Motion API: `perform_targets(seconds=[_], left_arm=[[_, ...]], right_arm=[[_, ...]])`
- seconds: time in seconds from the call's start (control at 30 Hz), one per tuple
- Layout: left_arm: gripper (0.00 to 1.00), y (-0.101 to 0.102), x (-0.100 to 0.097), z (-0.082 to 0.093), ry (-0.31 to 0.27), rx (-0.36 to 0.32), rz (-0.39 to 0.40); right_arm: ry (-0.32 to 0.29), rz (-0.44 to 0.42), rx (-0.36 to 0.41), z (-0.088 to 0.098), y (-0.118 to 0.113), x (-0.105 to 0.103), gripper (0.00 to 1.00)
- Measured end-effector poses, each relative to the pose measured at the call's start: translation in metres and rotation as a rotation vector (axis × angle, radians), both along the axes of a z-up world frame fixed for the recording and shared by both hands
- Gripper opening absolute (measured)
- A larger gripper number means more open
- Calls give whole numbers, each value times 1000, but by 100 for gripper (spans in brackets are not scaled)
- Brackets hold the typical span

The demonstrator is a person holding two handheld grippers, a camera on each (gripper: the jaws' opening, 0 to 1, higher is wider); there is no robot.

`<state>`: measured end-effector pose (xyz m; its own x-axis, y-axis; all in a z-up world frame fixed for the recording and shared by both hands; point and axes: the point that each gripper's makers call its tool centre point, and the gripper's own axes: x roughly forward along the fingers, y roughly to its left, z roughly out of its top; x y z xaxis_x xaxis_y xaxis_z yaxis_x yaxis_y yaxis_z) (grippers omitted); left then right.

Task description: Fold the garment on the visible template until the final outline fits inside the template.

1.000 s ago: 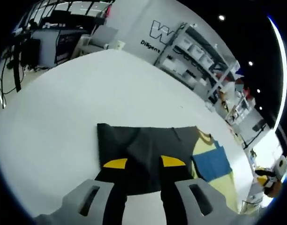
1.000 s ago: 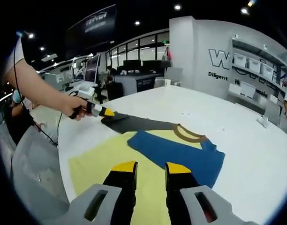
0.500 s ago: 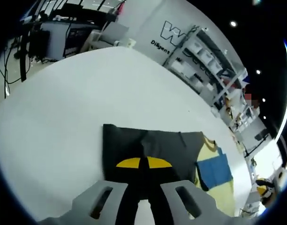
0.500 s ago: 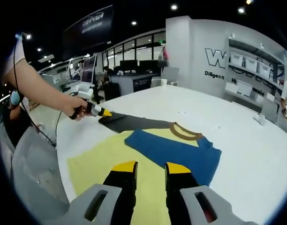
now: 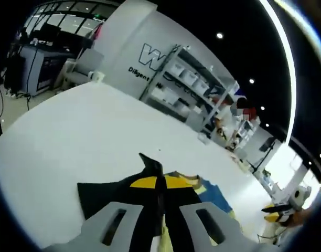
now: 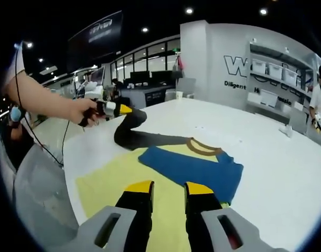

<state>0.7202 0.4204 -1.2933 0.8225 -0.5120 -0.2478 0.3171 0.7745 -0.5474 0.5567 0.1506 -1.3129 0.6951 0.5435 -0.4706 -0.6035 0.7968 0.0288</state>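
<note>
The left tool (image 6: 122,109), jaws pinched shut on the dark sleeve (image 6: 130,126) of the garment (image 6: 189,165), holds it raised above the white surface (image 6: 265,168), apparently folding toward the collar, while the right tool (image 6: 167,187) hovers open over the garment's yellow hem.
</note>
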Motion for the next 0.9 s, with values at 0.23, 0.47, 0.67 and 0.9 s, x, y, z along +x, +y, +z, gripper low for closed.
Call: perform_targets(seconds=[0.23,0.47,0.67,0.9], left_arm=[[0,-52,11,26,-55,-8,-91],[0,-108,12,27,-78,17,-130],[0,-142,18,15,-79,56,-153],[0,-169,17,0,-73,149,-158]], right_arm=[[-5,-22,20,2,-11,-4,20],[-7,-45,40,2,-24,-5,30],[-5,-50,50,1,-31,-8,40],[-4,-41,56,3,-34,-12,51]])
